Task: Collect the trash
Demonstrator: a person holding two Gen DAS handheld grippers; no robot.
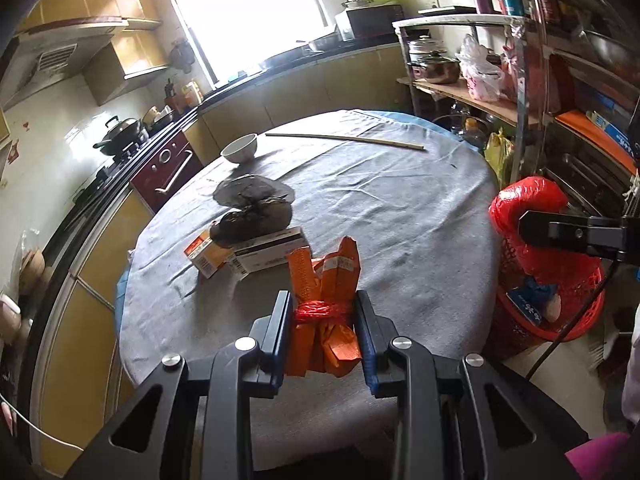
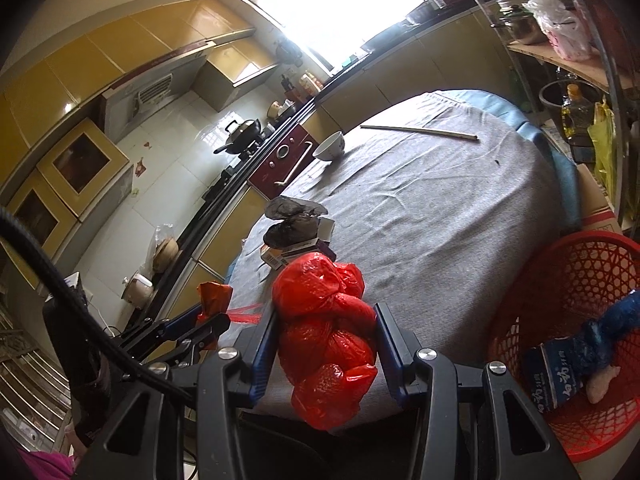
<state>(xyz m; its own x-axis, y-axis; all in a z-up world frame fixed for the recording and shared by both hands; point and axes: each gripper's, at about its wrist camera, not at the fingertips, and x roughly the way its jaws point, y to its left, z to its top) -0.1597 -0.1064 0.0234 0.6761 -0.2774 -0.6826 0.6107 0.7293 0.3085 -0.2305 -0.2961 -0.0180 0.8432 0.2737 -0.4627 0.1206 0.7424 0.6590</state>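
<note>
The left gripper pinches an orange paper bundle tied with red string above the near edge of the grey-clothed round table; the right gripper clamps a knotted red plastic bag beside the red woven plastic basket, past the table's right edge.

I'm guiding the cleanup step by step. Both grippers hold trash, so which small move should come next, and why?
Probably swing the right gripper, shut on the red bag, rightward over the red basket and release. The basket sits just right of it, beside the table, and already holds a blue wrapper.
</note>
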